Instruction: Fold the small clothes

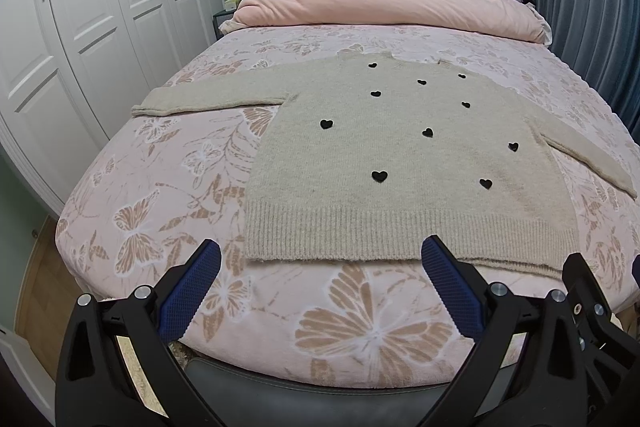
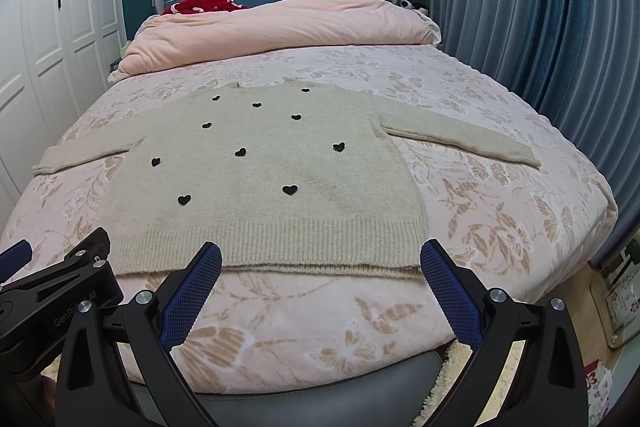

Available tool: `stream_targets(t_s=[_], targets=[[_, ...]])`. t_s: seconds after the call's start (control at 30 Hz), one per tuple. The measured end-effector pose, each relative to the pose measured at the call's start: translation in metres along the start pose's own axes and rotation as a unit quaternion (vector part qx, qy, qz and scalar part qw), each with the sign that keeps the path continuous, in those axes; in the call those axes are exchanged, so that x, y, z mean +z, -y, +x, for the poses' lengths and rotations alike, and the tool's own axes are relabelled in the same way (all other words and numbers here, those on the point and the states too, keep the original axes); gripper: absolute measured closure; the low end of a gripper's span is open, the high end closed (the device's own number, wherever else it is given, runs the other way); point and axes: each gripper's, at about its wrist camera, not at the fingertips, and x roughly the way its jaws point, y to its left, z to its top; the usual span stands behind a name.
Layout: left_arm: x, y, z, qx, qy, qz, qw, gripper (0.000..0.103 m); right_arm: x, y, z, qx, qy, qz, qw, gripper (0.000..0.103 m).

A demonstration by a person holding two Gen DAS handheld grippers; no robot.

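Sweater [image 1: 400, 155] spread flat on bed [image 1: 168, 163], sleeves out.
Left gripper [image 1: 320, 255] and right gripper [image 2: 320, 255]: fingers apart, empty, near hem.

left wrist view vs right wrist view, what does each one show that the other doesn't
Only the left wrist view shows the wooden floor beside the bed and the sweater's left sleeve close up.

Only the right wrist view shows the whole right sleeve out to its cuff, the bed's right edge, and the fluffy rug below.

Both show the beige sweater lying flat and unfolded on the butterfly bedspread, the pink duvet, the white wardrobe, and open grippers: left gripper, right gripper.
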Motion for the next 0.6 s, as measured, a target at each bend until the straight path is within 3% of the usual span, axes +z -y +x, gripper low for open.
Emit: stream_targets(t_s=[0.6], targets=[[0.0, 0.0002, -0.0001, 0.0, 0.0, 0.0, 1.0, 0.005, -0.0023, 0.0002, 0.0006, -0.001, -0.001, 0.002, 1.0, 0.005]])
